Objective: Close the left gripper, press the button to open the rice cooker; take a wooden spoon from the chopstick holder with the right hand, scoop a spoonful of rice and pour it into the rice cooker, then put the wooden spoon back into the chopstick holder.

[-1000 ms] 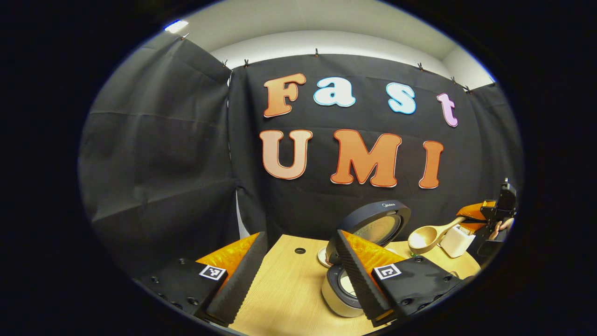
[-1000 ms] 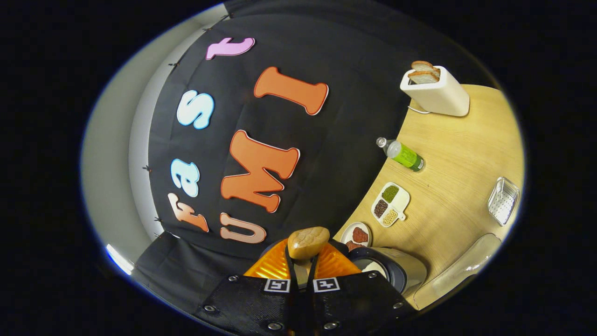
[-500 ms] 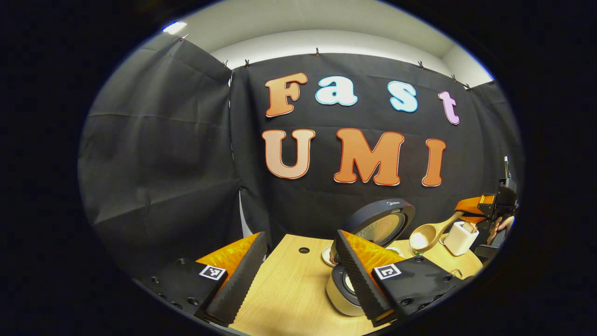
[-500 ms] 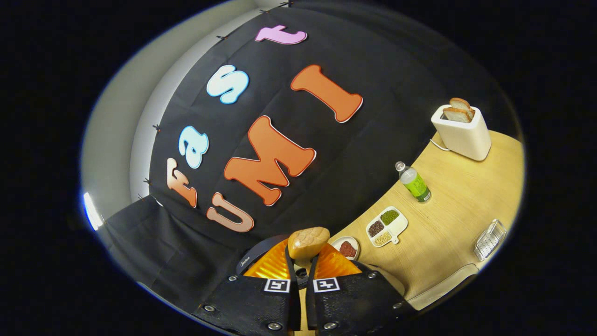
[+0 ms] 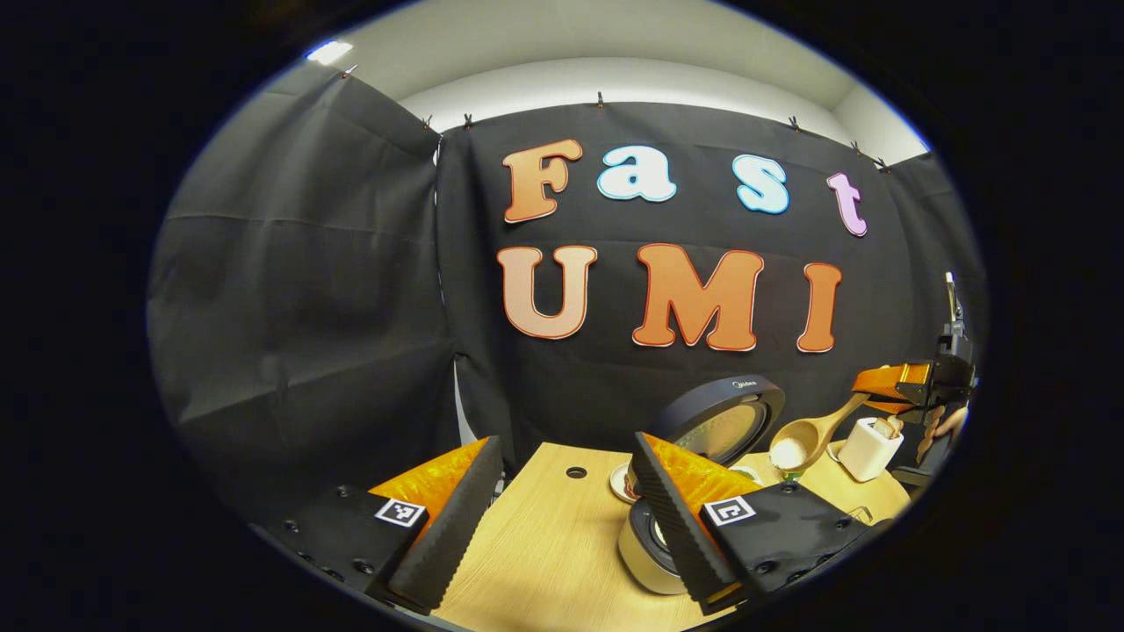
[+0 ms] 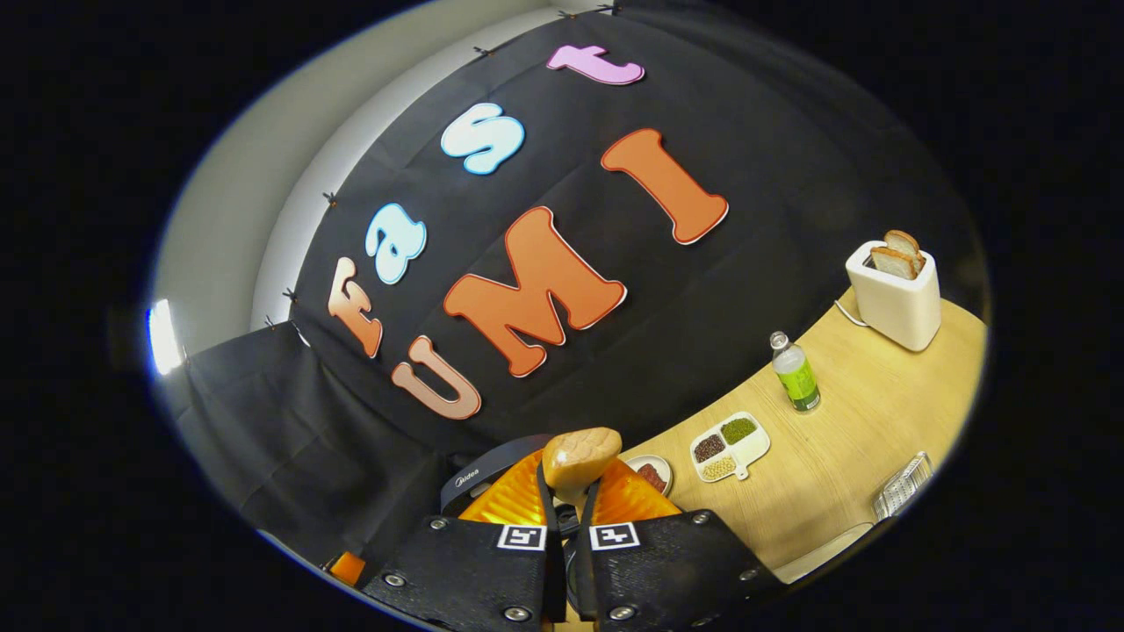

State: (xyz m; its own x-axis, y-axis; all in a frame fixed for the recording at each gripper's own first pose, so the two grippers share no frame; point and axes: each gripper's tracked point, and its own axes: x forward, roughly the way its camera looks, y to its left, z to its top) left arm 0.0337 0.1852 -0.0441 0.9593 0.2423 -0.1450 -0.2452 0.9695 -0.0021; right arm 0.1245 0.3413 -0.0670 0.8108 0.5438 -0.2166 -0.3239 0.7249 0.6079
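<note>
A light wooden table [image 5: 544, 544] carries everything. In the left gripper view the rice cooker [image 5: 654, 549] stands on it with its lid raised, a small round hole [image 5: 576, 472] lies in the tabletop behind it, and a white chopstick holder [image 5: 868, 448] stands further to the right. In the right gripper view more things rest on the table — a white toaster [image 6: 896, 294] with bread, a green bottle [image 6: 797, 376] upright, a divided dish [image 6: 729, 437] of grains, a small plate [image 6: 652, 472], and a metal basket [image 6: 904, 496] at the edge.
</note>
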